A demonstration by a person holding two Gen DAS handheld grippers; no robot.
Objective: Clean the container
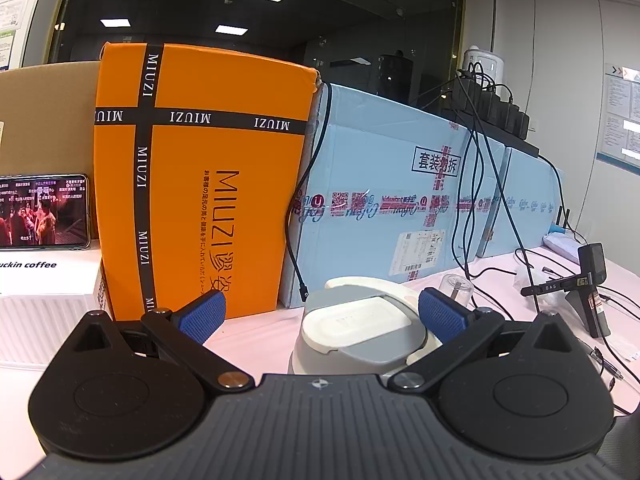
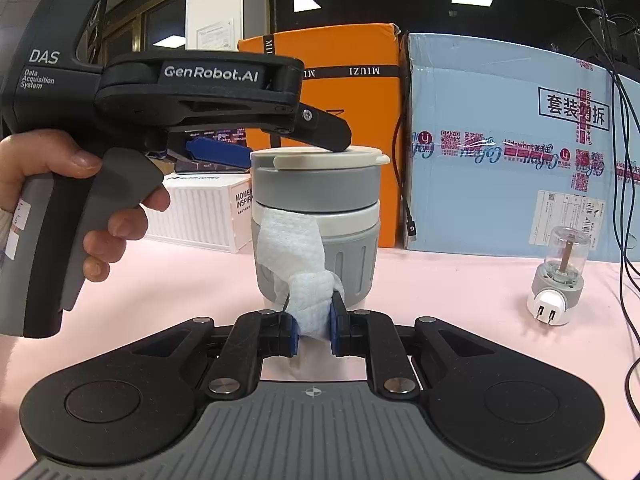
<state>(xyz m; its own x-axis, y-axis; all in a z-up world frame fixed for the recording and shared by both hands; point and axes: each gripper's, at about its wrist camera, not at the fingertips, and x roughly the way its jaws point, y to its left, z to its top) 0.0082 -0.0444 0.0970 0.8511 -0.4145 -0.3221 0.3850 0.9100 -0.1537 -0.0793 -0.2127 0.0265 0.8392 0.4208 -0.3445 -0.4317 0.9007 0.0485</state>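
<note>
A grey and white container [image 2: 316,200] with a cream lid [image 1: 358,324] stands upright on the pink table [image 2: 440,288]. My right gripper [image 2: 314,328] is shut on a white wipe [image 2: 294,248], which lies against the container's front side. My left gripper [image 1: 320,316], held by a hand [image 2: 92,184], is open at lid height. Its blue pads [image 1: 440,316] straddle the lid's top, the right one close to the rim. In the right wrist view the left gripper [image 2: 288,148] reaches over the lid from the left.
An orange MIUZI box [image 1: 200,176] and a blue carton [image 1: 400,200] stand right behind the container. A phone [image 1: 42,212] rests on a white box [image 1: 44,300] at left. A glass-domed plug [image 2: 560,276], cables [image 1: 492,184] and a spare gripper [image 1: 592,280] lie to the right.
</note>
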